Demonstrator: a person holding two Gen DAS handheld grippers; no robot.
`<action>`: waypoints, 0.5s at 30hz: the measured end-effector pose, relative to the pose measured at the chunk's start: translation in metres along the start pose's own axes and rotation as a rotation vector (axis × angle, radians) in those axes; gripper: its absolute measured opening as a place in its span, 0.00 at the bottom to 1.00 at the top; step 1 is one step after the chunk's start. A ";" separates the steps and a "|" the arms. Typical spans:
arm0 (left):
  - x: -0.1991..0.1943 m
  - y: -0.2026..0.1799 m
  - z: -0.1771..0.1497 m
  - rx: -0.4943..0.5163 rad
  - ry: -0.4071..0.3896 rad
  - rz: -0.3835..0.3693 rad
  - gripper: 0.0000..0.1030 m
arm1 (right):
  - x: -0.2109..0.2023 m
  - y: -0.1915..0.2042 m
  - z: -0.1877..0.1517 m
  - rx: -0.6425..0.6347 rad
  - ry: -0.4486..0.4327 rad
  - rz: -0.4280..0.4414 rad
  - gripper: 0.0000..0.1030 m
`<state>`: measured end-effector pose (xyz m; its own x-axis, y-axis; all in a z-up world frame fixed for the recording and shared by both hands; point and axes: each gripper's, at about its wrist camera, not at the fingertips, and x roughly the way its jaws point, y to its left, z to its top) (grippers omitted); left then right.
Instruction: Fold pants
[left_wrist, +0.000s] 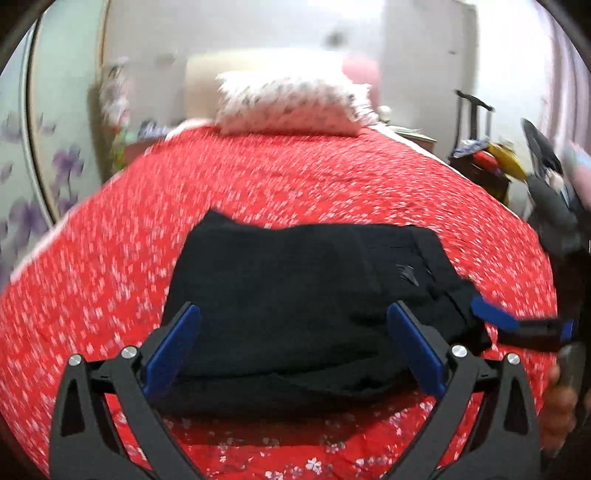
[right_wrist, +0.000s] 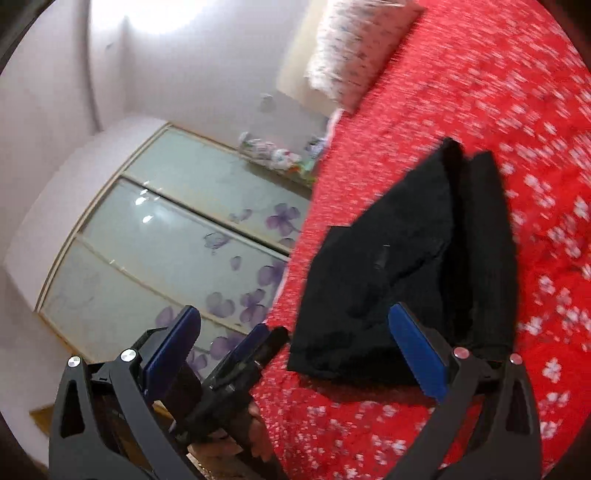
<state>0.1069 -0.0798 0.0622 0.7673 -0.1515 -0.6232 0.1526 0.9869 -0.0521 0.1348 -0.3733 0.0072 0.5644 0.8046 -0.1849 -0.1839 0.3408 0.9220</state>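
The black pants (left_wrist: 306, 295) lie folded into a compact stack on the red flowered bedspread (left_wrist: 295, 177). My left gripper (left_wrist: 295, 343) is open and empty, its blue pads on either side of the stack's near edge, a little above it. The right gripper (left_wrist: 495, 314) shows at the right edge of the left wrist view, beside the pants' right side. In the right wrist view the pants (right_wrist: 406, 266) lie ahead of my open, empty right gripper (right_wrist: 295, 347). The left gripper (right_wrist: 255, 339) shows there at lower left.
A white patterned pillow (left_wrist: 291, 103) lies at the head of the bed by the headboard. A wardrobe with purple flower doors (right_wrist: 166, 236) stands along the bed's left side. A suitcase and bags (left_wrist: 484, 162) stand at the right of the bed.
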 end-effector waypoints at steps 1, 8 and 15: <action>0.004 0.000 -0.001 -0.011 0.013 0.006 0.98 | 0.000 -0.008 0.000 0.024 -0.005 -0.015 0.99; 0.027 -0.013 -0.005 0.055 0.034 0.054 0.98 | 0.002 -0.026 -0.001 0.060 -0.040 -0.073 0.99; 0.056 -0.021 -0.025 0.190 0.120 0.082 0.98 | -0.005 0.048 0.012 -0.242 -0.099 -0.103 0.99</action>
<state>0.1312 -0.1076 0.0087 0.7044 -0.0525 -0.7078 0.2161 0.9658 0.1434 0.1328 -0.3663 0.0559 0.6638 0.7122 -0.2282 -0.3018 0.5343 0.7896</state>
